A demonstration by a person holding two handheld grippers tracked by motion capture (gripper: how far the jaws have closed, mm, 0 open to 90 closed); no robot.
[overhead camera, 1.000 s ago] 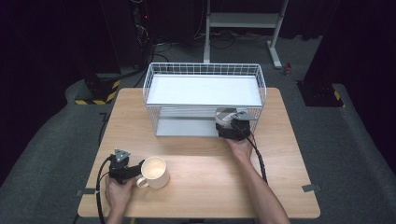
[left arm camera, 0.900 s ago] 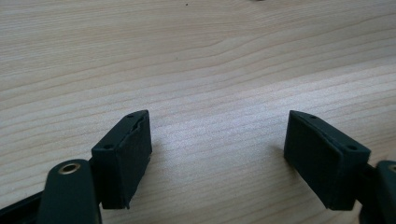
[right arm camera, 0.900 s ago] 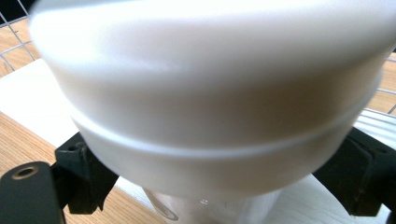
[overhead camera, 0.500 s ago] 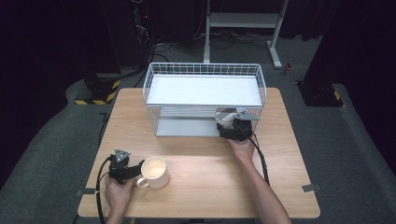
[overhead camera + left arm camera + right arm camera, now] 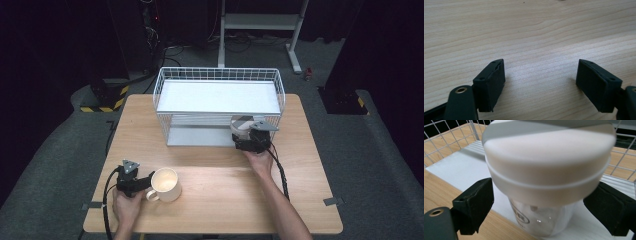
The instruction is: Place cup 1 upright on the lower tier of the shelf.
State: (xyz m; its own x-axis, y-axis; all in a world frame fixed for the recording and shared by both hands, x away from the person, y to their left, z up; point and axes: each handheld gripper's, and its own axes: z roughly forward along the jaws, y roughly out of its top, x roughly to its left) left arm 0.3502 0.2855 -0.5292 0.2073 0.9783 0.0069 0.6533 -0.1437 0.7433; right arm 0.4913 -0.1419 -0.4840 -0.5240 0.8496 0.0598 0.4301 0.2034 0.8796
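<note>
A clear glass jar (image 5: 544, 217) with a broad white lid (image 5: 547, 162) stands upright at the front right corner of the white wire rack (image 5: 218, 80), on the rack's pale lower tray (image 5: 456, 170). The right gripper (image 5: 248, 140) sits around it, one black jaw on each side just under the lid; whether the pads press the glass or only flank it cannot be told. Something small and pale shows through the glass, too blurred to name. The rack stands at the far middle of the wooden surface (image 5: 225, 195), its upper shelf bare and white.

Near the front left corner a cream mug (image 5: 165, 184) stands upright, handle toward the left gripper (image 5: 142, 184), which lies just beside it. The mug's inside looks pale and bare. In the left gripper view the jaws are spread wide over bare wood grain, nothing between them.

Open wood runs across the front middle and right, between the mug and the person's right forearm (image 5: 282, 205)
</note>
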